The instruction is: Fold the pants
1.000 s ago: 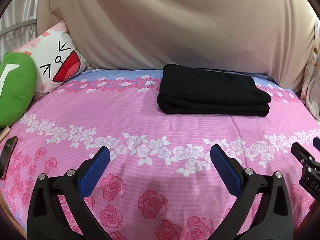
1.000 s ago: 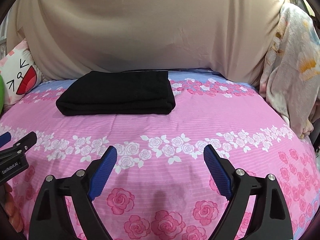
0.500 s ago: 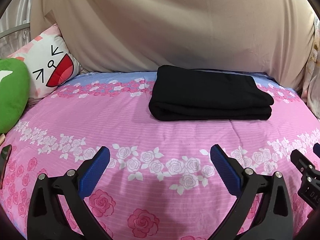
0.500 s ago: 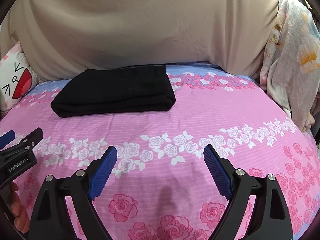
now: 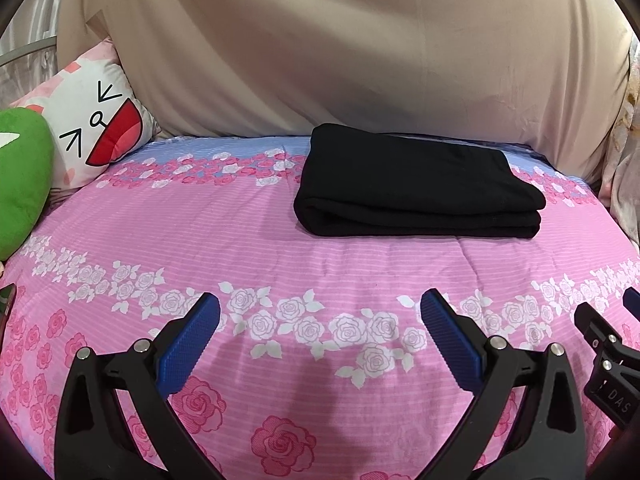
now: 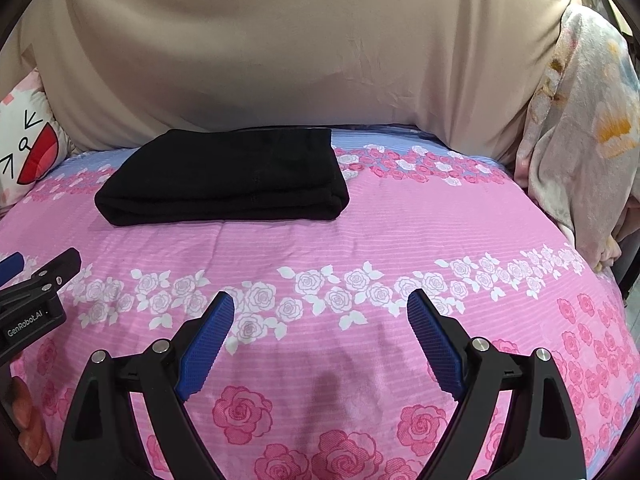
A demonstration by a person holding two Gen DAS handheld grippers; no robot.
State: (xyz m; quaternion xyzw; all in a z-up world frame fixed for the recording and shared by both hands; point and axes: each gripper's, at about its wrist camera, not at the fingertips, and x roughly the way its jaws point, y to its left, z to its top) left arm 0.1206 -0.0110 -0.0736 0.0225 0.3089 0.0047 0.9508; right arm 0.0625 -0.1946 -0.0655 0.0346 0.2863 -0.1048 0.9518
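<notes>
The black pants (image 5: 416,188) are lying folded at the far side of the pink bedspread (image 5: 240,240), just before the beige cover (image 5: 320,48). Both grippers, left (image 5: 320,320) and right (image 6: 320,316), are hovering nearer, gaping wide, holding nothing.

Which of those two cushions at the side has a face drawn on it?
The white cushion, with a red open mouth and black line eyes. The green cushion beside it shows no face.

One pair of black pants (image 5: 416,188), folded, on one bed (image 5: 200,240); two claws, the left claw (image 5: 320,320) and the right claw (image 6: 320,316); two cushions, one cartoon-face cushion (image 5: 96,128), one green cushion (image 5: 20,176); one beige cover (image 5: 340,48).
</notes>
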